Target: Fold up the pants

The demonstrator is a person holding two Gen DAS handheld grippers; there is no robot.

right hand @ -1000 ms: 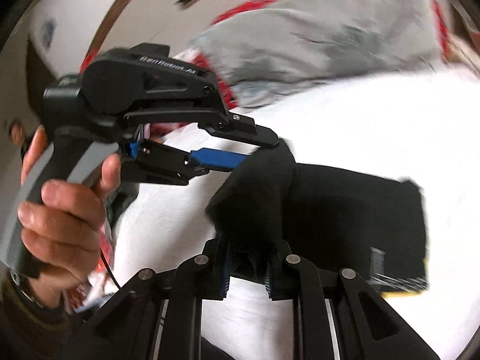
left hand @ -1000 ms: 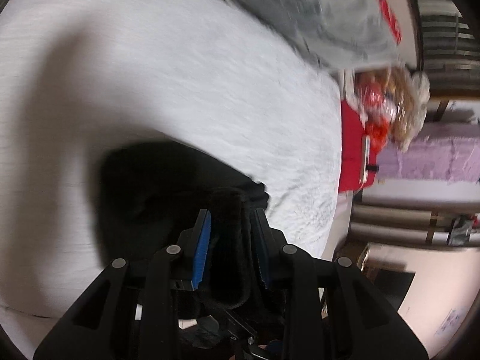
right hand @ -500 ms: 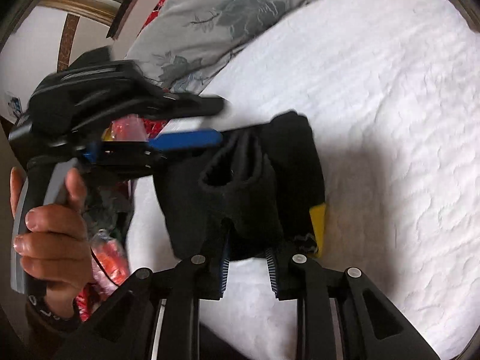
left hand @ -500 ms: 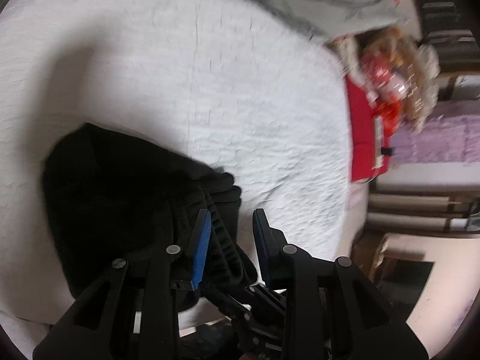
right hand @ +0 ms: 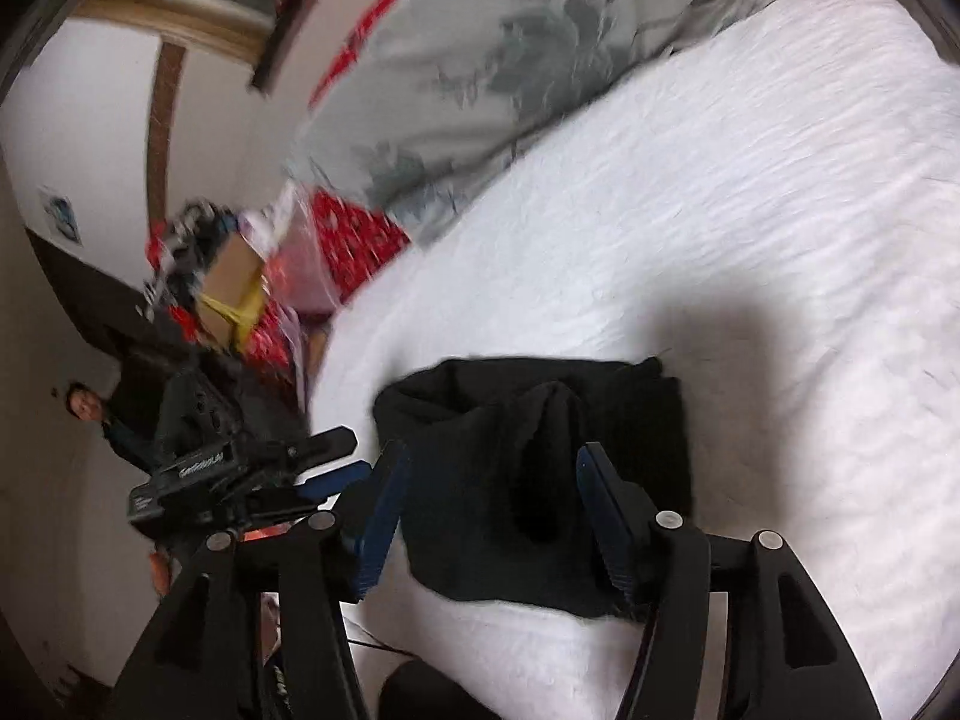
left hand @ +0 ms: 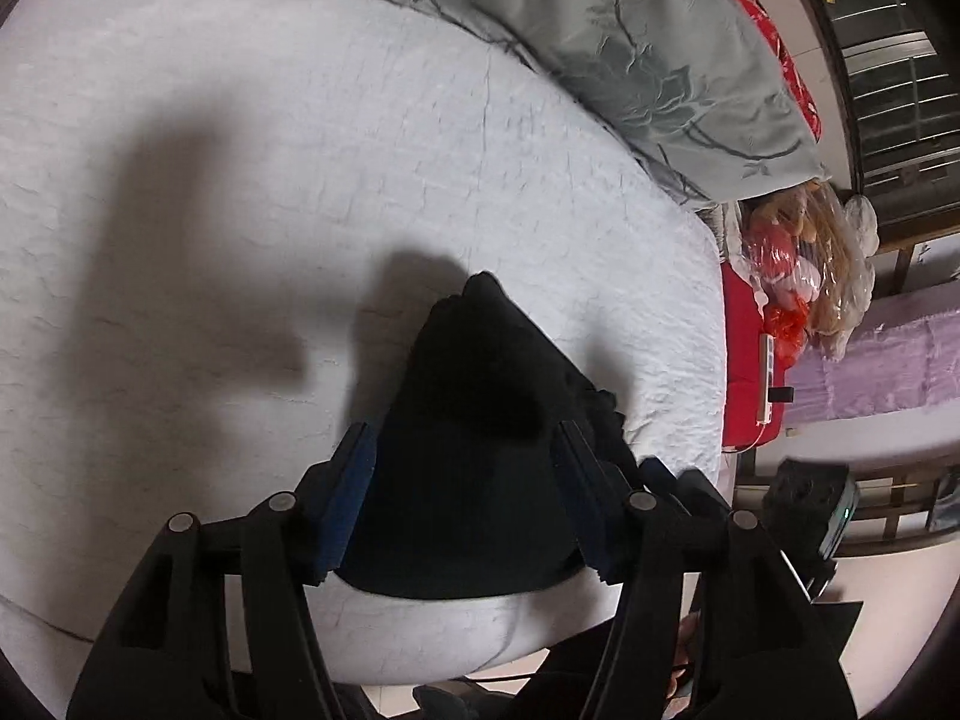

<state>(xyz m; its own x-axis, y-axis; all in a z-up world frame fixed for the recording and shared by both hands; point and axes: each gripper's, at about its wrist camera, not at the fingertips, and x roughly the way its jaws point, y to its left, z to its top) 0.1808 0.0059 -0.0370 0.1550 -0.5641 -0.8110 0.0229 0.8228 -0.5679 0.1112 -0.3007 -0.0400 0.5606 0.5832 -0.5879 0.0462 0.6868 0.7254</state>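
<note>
On the white bed cover (left hand: 240, 138), near its front edge, the black pants (left hand: 474, 468) lie folded into a thick bundle. The left gripper (left hand: 462, 498) points down at them with its jaws apart; they have just been opening, and the bundle sits between the blue pads without being pinched. The right gripper (right hand: 492, 510) stands the same way over the pants (right hand: 534, 468): its jaws have just been opening too, spread to either side of a raised fold of cloth, gripping nothing. In the right wrist view the left gripper (right hand: 324, 468) shows at the left, just beside the bundle. A grey flowered pillow (left hand: 630, 48) lies at the far side of the bed.
</note>
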